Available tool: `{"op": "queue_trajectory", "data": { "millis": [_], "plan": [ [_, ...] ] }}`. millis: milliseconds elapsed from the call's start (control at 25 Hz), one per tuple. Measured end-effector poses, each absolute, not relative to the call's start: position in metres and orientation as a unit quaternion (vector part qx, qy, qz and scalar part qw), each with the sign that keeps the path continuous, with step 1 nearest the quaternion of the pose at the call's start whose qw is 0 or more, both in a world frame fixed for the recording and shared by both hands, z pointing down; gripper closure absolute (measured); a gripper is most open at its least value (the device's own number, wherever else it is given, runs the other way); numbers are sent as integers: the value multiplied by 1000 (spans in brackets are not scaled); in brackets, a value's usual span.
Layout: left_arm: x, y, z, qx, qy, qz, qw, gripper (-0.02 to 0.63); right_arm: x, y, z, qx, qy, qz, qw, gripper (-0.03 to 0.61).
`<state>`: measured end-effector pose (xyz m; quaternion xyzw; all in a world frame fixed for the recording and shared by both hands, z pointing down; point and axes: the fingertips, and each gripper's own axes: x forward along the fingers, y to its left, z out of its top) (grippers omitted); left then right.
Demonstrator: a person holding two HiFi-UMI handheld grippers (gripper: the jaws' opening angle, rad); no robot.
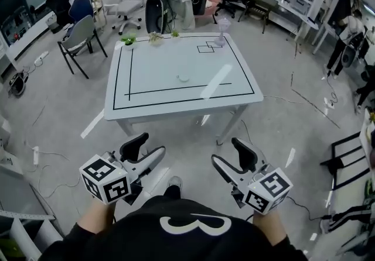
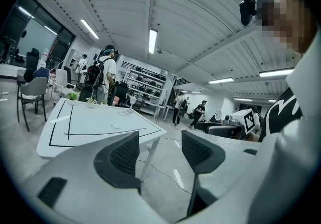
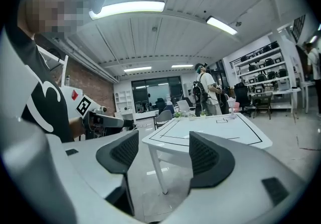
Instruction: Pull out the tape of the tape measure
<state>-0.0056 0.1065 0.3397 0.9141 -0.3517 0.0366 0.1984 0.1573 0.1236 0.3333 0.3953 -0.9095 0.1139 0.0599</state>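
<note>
head view: left gripper [image 1: 151, 144] and right gripper [image 1: 224, 150] hung low by the person's body, well short of the white table [image 1: 152, 67]; a small pale tape measure [image 1: 184, 78] lay near its middle. left gripper view: jaws stood wide apart, nothing between. right gripper view: jaws likewise wide and empty.

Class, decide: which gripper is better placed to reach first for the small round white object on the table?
Left, narrowly: both the left gripper and right gripper are open, empty and short of the table, but the white object looks slightly nearer the left one.
</note>
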Motion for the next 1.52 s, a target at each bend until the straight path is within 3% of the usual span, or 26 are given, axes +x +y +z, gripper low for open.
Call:
{"op": "queue_trajectory", "data": {
  "millis": [600, 1520],
  "plan": [
    [-68, -70, 397, 905, -350, 50, 235, 364, 96, -63, 383, 397, -896, 137, 145, 285],
    [-102, -162, 408, 885, -392, 70, 240, 364, 66, -216, 447, 384, -885, 153, 214, 285]
  ]
}}
